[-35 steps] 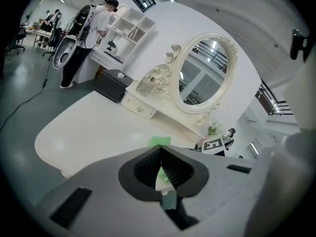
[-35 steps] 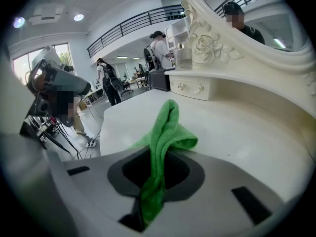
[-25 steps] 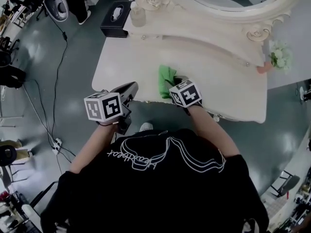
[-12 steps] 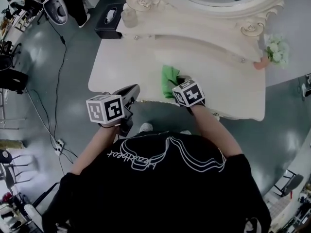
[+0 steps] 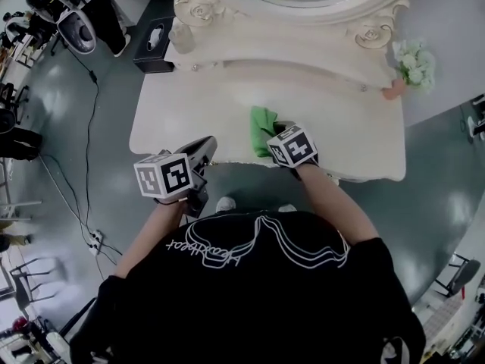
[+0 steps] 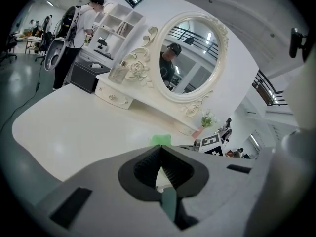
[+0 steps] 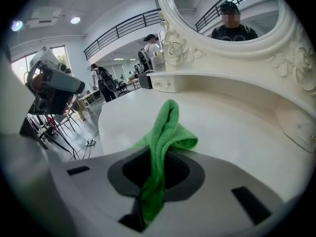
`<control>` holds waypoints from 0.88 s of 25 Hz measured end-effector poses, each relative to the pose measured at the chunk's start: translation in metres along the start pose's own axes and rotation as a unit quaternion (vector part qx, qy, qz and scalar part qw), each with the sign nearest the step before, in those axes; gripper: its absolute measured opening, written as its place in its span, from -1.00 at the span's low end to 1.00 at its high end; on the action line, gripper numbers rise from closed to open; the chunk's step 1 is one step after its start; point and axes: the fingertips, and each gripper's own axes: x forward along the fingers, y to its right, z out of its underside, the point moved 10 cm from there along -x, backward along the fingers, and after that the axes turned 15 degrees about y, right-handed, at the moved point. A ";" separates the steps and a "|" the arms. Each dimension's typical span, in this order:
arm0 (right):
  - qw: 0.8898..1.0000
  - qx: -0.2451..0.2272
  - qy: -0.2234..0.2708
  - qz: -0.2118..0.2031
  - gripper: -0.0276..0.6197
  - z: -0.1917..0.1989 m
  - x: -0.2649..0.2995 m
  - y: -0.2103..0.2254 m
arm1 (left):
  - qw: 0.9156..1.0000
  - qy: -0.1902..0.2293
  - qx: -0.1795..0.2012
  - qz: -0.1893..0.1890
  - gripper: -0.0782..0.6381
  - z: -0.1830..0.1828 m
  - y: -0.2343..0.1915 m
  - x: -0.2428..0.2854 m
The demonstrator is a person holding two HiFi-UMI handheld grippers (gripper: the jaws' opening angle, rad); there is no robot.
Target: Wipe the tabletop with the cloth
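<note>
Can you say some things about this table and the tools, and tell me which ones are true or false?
1. The right tool is shut on the green cloth. True.
2. The left tool holds a sponge. False: it is shut with nothing in it.
3. The cloth lies next to the flowers. False: it is near the tabletop's front edge; the flowers stand at the far right corner.
4. A big mirror stands behind the tabletop. True.

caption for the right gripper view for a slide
Right gripper shut on the green cloth, white tabletop and ornate mirror ahead.
</note>
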 end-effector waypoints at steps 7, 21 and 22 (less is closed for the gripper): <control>1.000 -0.003 0.001 0.003 -0.75 0.008 -0.017 0.016 | 1.000 0.004 -0.001 0.005 -0.77 0.009 0.016 0.016; 1.000 -0.007 0.007 0.001 -0.75 0.023 -0.049 0.043 | 1.000 0.008 0.004 0.008 -0.77 0.016 0.048 0.035; 1.000 -0.007 0.006 0.001 -0.75 0.024 -0.052 0.045 | 1.000 0.006 0.004 0.009 -0.77 0.017 0.051 0.037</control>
